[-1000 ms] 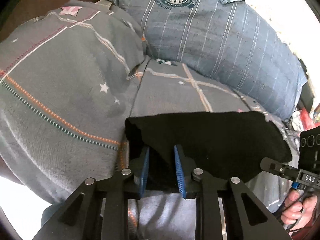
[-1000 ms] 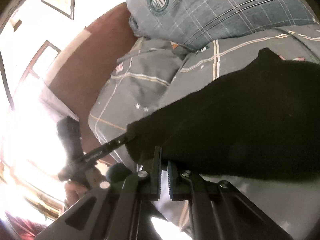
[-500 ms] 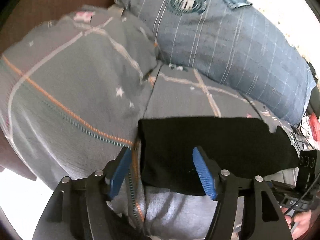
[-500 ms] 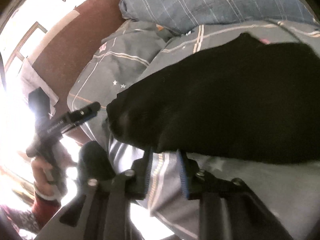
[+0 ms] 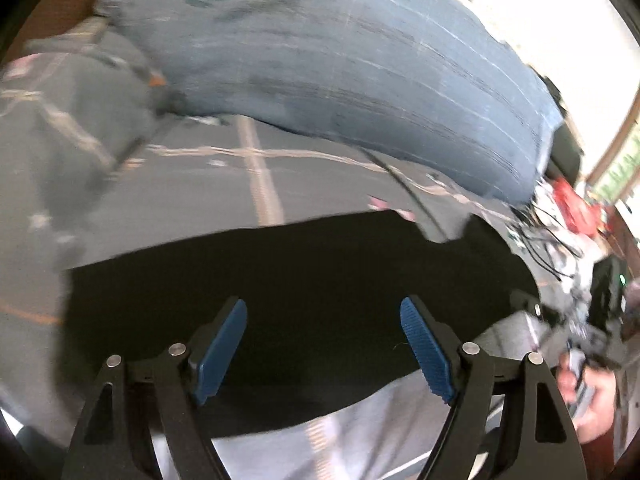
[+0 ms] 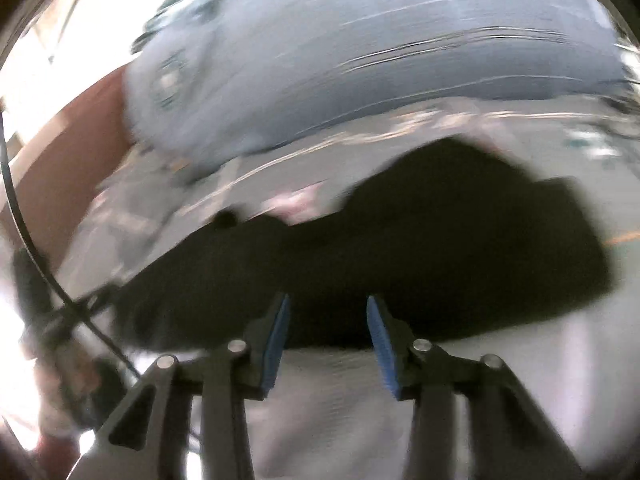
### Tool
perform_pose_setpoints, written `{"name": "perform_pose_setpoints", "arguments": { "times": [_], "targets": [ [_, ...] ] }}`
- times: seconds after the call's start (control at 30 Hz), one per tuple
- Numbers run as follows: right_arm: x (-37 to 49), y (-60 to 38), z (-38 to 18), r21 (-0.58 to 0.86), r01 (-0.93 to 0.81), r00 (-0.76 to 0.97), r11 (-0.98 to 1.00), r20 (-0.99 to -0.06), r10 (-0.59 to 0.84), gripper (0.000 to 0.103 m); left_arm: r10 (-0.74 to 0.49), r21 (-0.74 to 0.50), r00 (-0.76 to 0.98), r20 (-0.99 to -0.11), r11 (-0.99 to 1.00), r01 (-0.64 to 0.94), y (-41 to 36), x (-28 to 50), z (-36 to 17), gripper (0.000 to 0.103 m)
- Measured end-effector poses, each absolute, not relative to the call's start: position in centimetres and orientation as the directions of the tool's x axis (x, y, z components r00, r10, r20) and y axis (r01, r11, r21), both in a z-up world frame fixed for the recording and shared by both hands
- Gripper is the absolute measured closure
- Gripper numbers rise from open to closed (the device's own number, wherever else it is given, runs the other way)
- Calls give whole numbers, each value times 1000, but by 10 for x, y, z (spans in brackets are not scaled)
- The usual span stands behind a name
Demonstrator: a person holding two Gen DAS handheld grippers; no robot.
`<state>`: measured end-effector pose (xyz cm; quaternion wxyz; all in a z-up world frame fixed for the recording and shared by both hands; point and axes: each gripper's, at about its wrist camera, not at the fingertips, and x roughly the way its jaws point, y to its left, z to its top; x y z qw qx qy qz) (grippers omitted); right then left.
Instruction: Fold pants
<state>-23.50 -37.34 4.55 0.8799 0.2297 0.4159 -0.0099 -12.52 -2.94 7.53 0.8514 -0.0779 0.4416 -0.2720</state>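
Left gripper (image 5: 324,344): jaws wide, empty. Right gripper (image 6: 328,336): jaws parted, empty. Black pants (image 5: 300,280): folded, flat on grey bedsheet (image 5: 208,184), pillow (image 5: 360,60) at 12 o'clock. Advice: regrip one edge squarely before next fold.

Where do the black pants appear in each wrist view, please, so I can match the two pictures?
Left wrist: the black pants fill the lower middle, beyond the open left tongs.
Right wrist: the black pants span the middle, ahead of the open right tongs.
Shared landmark: the blue pillow above them.
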Motion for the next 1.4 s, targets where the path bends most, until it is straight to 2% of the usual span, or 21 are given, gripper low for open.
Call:
{"name": "perform_pose_setpoints", "arguments": {
  "times": [0.1,0.2,0.5,0.53,0.57,0.6,0.93,1.17,1.4],
  "targets": [
    [-233,-421,39,351,357,639,866,-767,48,60,-573,-398,405,-712,805,440,-62,-113,67,24],
    [-224,-456,25,337,446,605,829,-796,-1,60,-587,-395,366,-723,785,478,-93,-101,58,24],
    [-181,-488,12,398,466,632,790,-775,18,60,-549,-343,345,-761,792,505,-133,-66,38,21],
    [-177,-488,13,392,466,630,793,-776,14,67,-547,-343,345,-763,794,502,-132,-64,37,21],
    [-174,-489,14,378,469,627,798,-779,1,93,-546,-341,346,-763,795,501,-133,-65,38,20],
    [-175,-491,15,368,470,625,802,-780,-9,99,-543,-338,348,-764,797,501,-134,-67,38,20],
    [-264,-504,68,405,487,734,774,-670,-112,99,-544,-324,385,-745,801,504,-153,-75,40,20],
    [-263,-489,27,227,548,557,805,-817,-148,99,-496,-233,426,-757,813,534,-168,-82,27,20],
    [-276,-484,47,217,546,568,809,-806,-168,88,-511,-260,426,-747,814,519,-145,-79,44,20]
  ]
}}
